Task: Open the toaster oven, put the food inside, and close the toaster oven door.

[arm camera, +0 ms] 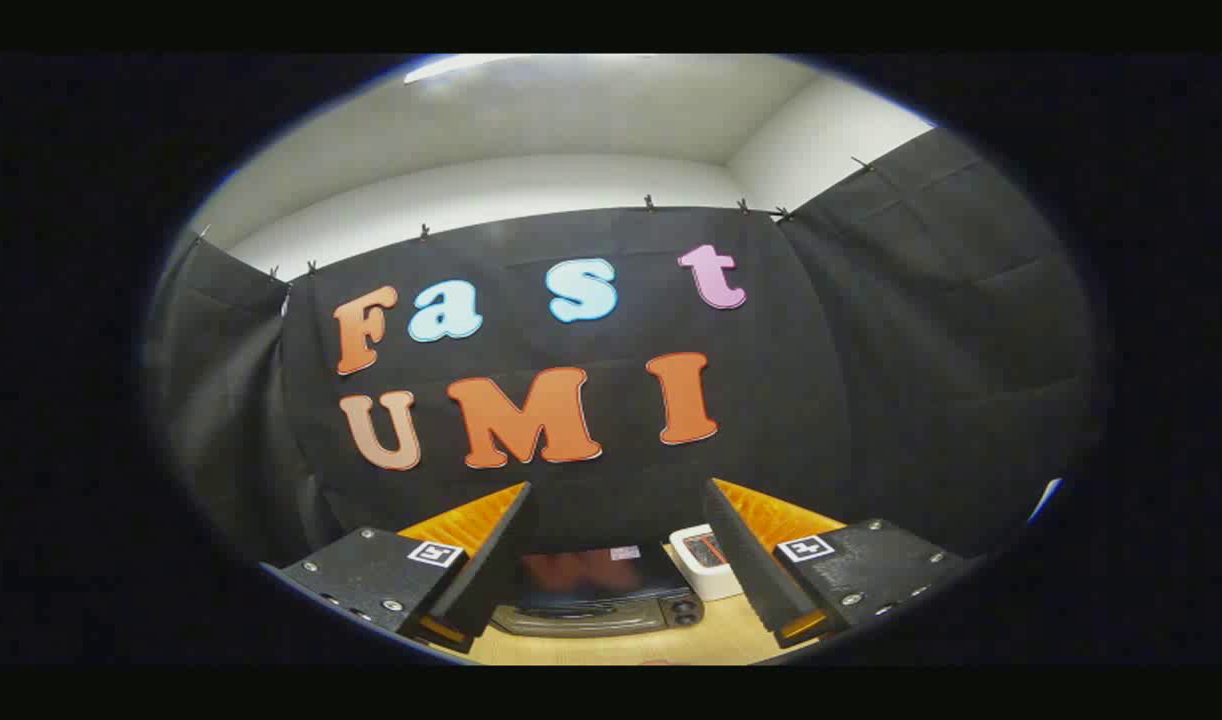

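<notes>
in the gripper view i hold the gripper (616,560) high with its fingers spread wide and empty, likely to line up on the toaster oven (599,595), which sits shut on the tabletop (611,650) beyond and between them. a white container (704,562) stands just beside the oven by the right finger, with bare tabletop ahead for my approach.

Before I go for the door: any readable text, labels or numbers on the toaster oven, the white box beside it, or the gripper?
Nothing legible.
toaster oven, sticker on its top: too blurred to read.
white box, dark panel: too small to read.
gripper, open, oven beyond its fingers: a marker square on each side, a pattern with no words.
</notes>
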Demonstrator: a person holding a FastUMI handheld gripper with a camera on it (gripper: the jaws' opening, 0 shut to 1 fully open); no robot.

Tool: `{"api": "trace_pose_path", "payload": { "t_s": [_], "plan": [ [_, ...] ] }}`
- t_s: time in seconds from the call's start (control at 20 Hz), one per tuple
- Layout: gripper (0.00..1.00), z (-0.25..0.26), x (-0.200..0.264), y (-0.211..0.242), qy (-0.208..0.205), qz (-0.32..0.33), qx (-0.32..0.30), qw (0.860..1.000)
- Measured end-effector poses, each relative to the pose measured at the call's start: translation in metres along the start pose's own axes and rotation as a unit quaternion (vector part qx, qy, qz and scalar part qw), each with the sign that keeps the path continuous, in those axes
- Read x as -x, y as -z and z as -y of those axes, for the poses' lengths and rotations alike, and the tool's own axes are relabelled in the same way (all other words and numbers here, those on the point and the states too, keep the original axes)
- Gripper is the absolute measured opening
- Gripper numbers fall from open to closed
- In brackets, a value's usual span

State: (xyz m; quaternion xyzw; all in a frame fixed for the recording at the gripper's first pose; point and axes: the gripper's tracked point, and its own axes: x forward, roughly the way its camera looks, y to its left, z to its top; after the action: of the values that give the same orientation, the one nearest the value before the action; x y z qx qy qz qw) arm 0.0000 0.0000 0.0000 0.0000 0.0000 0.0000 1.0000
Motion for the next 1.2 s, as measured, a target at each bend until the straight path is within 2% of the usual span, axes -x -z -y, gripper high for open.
{"api": "trace_pose_path", "payload": {
  "t_s": [0.3,0.8,1.0,1.2],
  "plan": [
    [0.98,0.001,-0.002,-0.005,0.006,0.005,0.026,1.000],
    [0.98,-0.011,-0.010,0.013,-0.002,-0.017,0.041,0.999],
    [0.98,-0.021,-0.023,0.040,-0.013,-0.033,0.041,0.999],
    [0.98,-0.042,-0.044,0.099,-0.037,-0.074,0.047,0.995]
  ]
}}
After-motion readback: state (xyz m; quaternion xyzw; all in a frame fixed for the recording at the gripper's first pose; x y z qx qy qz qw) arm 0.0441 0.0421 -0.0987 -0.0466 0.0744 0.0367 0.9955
